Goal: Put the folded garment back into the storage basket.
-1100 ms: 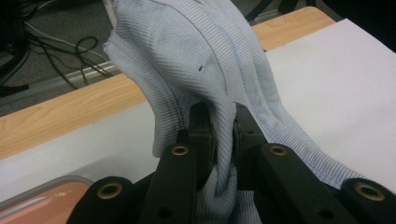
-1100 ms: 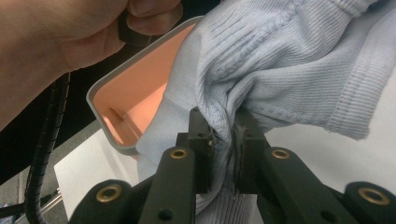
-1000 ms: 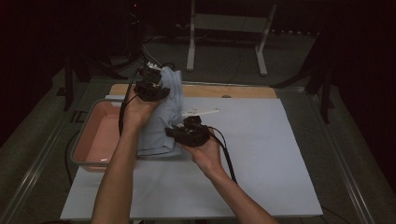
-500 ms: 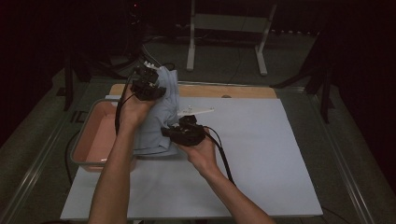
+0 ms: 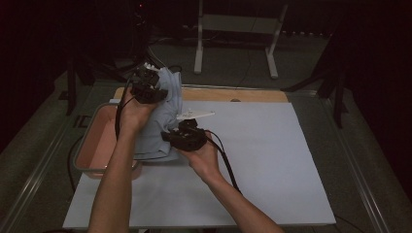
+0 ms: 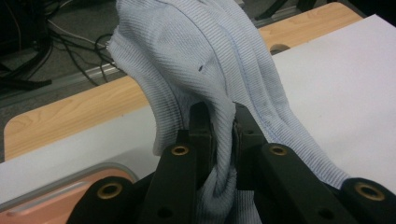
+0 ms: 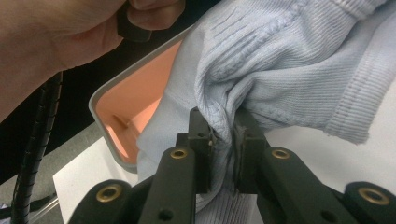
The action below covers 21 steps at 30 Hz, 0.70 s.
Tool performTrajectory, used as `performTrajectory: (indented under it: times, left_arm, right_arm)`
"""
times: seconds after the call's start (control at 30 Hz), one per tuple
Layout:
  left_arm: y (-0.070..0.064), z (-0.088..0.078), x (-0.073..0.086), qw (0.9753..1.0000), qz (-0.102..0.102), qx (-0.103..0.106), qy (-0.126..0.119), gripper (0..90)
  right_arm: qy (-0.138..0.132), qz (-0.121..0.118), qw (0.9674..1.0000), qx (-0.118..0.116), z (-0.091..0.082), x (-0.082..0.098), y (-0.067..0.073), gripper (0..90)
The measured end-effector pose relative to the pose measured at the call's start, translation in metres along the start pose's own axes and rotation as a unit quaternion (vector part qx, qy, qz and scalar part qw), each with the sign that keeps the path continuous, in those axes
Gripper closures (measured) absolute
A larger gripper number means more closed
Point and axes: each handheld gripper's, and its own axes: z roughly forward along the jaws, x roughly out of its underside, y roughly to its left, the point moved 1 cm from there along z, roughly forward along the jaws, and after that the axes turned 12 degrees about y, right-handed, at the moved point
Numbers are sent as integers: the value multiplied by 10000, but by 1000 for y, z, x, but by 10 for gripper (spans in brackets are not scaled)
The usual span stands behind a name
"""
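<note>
Left hand-held gripper (image 6: 223, 135) pinching pale blue garment (image 6: 210, 60), right hand-held gripper (image 7: 224, 135) likewise clamped on it

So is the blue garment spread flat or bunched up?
Bunched up: the blue garment hangs in folds, pinched by the left tongs and right tongs, partly over the pink bin.

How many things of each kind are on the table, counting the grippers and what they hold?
Black two-jaw grippers: 2, the left gripper and the right gripper
Pale blue ribbed knit garment: 1
Pink plastic tray with a grey rim: 1
White sheet covering the table: 1
Light wooden board: 1
Total: 6
</note>
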Motion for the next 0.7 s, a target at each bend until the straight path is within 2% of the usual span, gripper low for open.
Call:
performTrajectory:
  times: [0.37, 0.7]
  left_arm:
    - [7, -1, 5, 10000, -66, -67, -33, 827]
    - [13, 0, 9, 9999, -118, -99, -17, 827]
  right_arm:
    - [-39, -20, 10000, -60, 9, -4, 5, 808]
    - [-54, 87, 9999, -137, 17, -6, 11, 808]
